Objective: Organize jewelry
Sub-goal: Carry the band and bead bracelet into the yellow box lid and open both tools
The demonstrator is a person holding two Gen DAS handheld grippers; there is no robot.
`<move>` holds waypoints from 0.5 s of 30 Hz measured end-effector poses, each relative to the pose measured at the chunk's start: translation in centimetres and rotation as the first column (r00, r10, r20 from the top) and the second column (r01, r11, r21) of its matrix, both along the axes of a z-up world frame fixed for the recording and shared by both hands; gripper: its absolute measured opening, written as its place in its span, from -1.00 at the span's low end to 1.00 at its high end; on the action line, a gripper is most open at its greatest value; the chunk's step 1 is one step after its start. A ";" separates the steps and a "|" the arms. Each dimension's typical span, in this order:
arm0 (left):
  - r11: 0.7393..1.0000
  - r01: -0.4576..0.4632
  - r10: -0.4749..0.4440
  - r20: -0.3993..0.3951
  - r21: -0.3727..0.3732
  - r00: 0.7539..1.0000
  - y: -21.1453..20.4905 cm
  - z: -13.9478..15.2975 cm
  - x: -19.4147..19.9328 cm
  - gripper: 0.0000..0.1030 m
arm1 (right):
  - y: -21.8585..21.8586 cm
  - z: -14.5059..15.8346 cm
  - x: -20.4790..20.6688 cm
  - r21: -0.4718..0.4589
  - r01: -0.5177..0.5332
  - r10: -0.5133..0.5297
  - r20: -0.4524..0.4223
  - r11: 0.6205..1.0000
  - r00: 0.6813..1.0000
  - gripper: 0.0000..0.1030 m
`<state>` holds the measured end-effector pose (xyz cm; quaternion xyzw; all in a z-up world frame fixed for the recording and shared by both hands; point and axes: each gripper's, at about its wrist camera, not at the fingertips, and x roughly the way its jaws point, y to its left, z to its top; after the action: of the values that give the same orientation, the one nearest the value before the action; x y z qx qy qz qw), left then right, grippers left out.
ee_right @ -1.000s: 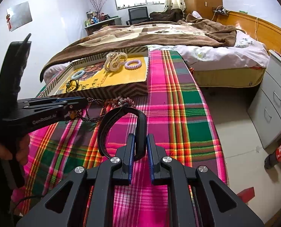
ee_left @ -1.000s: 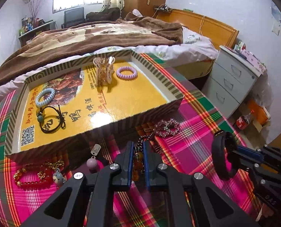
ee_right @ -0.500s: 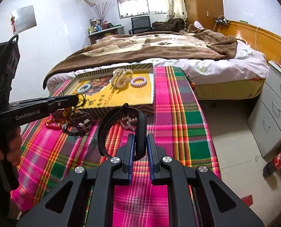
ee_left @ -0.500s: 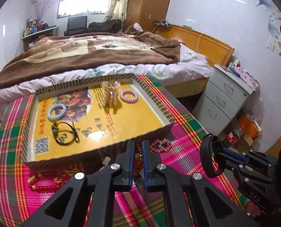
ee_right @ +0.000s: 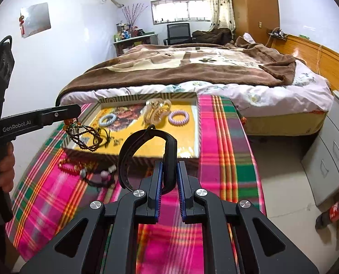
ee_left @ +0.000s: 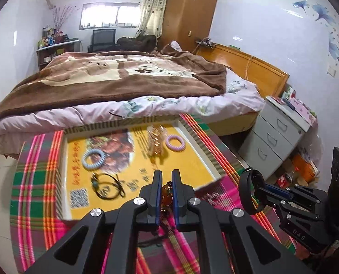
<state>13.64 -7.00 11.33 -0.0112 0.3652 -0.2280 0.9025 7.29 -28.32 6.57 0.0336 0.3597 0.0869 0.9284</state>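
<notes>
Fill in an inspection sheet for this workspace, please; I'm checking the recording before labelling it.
Surface: table under a pink and green plaid cloth.
Job's things: shallow yellow tray holding a blue coil band, purple coil band, clear hair claw and black cord necklace; red bead bracelet on the cloth beside the tray.
Clutter: nothing seen on the table.
Grippers: left gripper shut on a dark beaded strand with amber beads; right gripper shut on a black wristband.
Cables: a cord over the headboard.
Surroundings: bed with a brown blanket, grey drawer unit, cola bottle on the floor.
</notes>
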 end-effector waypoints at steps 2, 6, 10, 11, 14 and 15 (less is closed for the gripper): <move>1.000 -0.013 0.013 0.004 -0.003 1.000 0.8 0.4 1.0 -0.84 | 0.4 0.0 1.1 0.000 -0.003 0.003 -0.006 1.000 1.000 -0.75; 0.999 -0.038 0.038 0.006 -0.011 0.999 2.2 1.0 3.3 -0.84 | 1.1 -0.4 3.5 0.005 -0.013 0.013 -0.026 1.000 1.000 -0.75; 0.998 -0.057 0.057 -0.006 -0.003 0.998 3.2 1.0 6.2 -0.84 | 2.1 -1.6 6.1 -0.002 -0.018 0.018 -0.059 1.000 0.998 -0.75; 0.998 -0.057 0.057 -0.010 -0.001 0.998 3.4 0.8 6.9 -0.84 | 2.2 -1.8 6.6 -0.003 -0.020 0.020 -0.067 1.000 0.998 -0.75; 0.998 -0.056 0.056 -0.023 -0.006 0.998 3.6 0.2 9.1 -0.84 | 2.8 -2.8 8.4 -0.009 -0.024 0.023 -0.099 1.000 0.995 -0.75; 0.998 -0.059 0.059 -0.027 -0.011 0.998 3.7 0.0 9.8 -0.84 | 2.9 -3.2 9.0 -0.009 -0.027 0.026 -0.110 1.000 0.994 -0.75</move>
<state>23.47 -3.33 11.32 -0.0302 0.3756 -0.2031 0.9037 16.30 -25.38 3.34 0.0285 0.4110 0.0953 0.9062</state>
